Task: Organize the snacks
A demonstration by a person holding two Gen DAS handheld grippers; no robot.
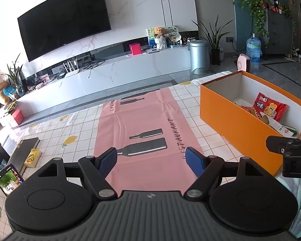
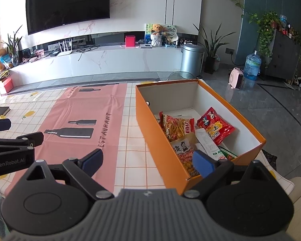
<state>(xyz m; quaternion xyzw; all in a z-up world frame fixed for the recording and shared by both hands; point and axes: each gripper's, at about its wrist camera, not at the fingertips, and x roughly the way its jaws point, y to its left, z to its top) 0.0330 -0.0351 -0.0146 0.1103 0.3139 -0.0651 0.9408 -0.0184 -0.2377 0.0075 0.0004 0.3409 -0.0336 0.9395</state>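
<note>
An orange box (image 2: 156,128) (image 1: 230,120) stands on the right of the table with several snack packets inside: a red packet (image 2: 215,129) (image 1: 269,106), a bag of orange sticks (image 2: 175,127), a brown packet (image 2: 182,146) and a white-green packet (image 2: 218,152) (image 1: 282,128). My right gripper (image 2: 148,159) hangs open and empty over the box's near left corner. Over the pink mat (image 1: 142,128) (image 2: 78,120), my left gripper (image 1: 151,159) is open, nothing between its fingers. No snack lies loose on the mat.
A tiled lemon-print cloth (image 1: 74,132) covers the table. At its left edge sit a phone (image 1: 9,180), a small yellow box (image 1: 32,156) and a dark book (image 1: 24,152). Beyond the table are a TV wall, a steel bin (image 2: 191,60) and a water jug (image 2: 251,64).
</note>
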